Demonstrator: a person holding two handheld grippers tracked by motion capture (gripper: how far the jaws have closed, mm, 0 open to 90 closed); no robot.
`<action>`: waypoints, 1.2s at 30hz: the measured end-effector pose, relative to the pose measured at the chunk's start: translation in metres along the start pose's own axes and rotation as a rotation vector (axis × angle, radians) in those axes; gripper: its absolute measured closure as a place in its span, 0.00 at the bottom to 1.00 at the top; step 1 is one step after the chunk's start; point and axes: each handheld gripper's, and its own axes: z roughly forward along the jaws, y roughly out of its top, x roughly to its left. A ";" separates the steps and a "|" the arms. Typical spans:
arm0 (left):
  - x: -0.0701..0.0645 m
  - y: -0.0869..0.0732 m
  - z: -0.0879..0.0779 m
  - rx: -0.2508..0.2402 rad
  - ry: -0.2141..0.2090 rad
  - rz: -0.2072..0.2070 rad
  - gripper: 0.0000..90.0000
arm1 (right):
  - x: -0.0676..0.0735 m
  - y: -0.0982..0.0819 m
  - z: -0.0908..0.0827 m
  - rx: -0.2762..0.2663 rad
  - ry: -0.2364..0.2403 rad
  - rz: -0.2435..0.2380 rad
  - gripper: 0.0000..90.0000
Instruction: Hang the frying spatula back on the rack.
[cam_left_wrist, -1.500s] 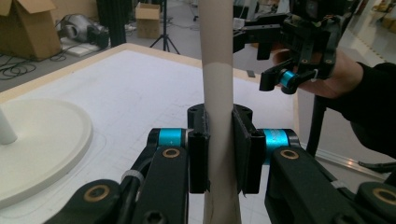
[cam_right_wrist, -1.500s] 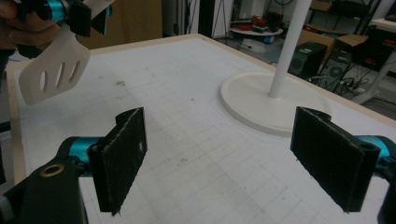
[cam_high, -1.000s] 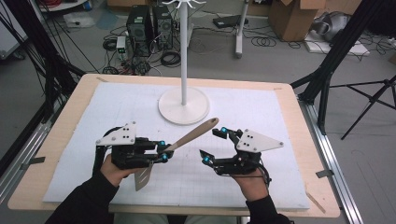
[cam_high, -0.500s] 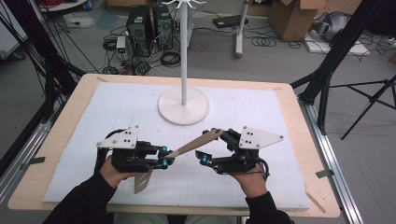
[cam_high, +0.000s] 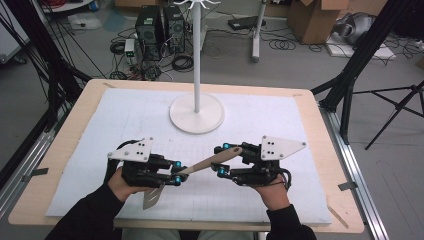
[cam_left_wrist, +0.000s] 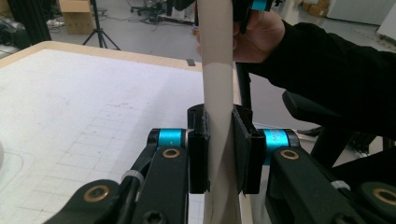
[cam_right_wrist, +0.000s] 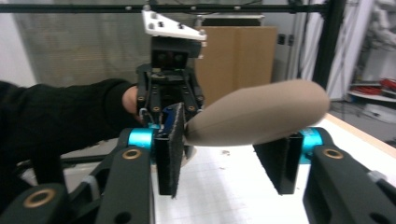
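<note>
Black sleeves (cam_high: 87, 220), cyan-jointed black tools

Even, bright overhead light, soft shadows; gripper-view foregrounds blurred, high view slightly soft.

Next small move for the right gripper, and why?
Probably finish closing the right gripper on the spatula handle end. Its jaws have just been closing, yet a gap shows beside the handle between its pads. The left gripper clamps the handle lower down, blade hanging over the mat.
</note>
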 end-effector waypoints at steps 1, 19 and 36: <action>0.000 0.000 0.000 -0.003 -0.004 0.003 0.86 | 0.000 0.000 0.000 0.000 0.006 -0.001 0.65; -0.005 0.006 -0.002 -0.024 -0.021 0.028 0.83 | 0.008 0.025 0.009 -0.056 0.110 0.021 0.75; -0.011 0.013 -0.004 -0.117 0.164 0.030 0.51 | 0.020 0.063 0.004 -0.045 -0.056 -0.021 0.75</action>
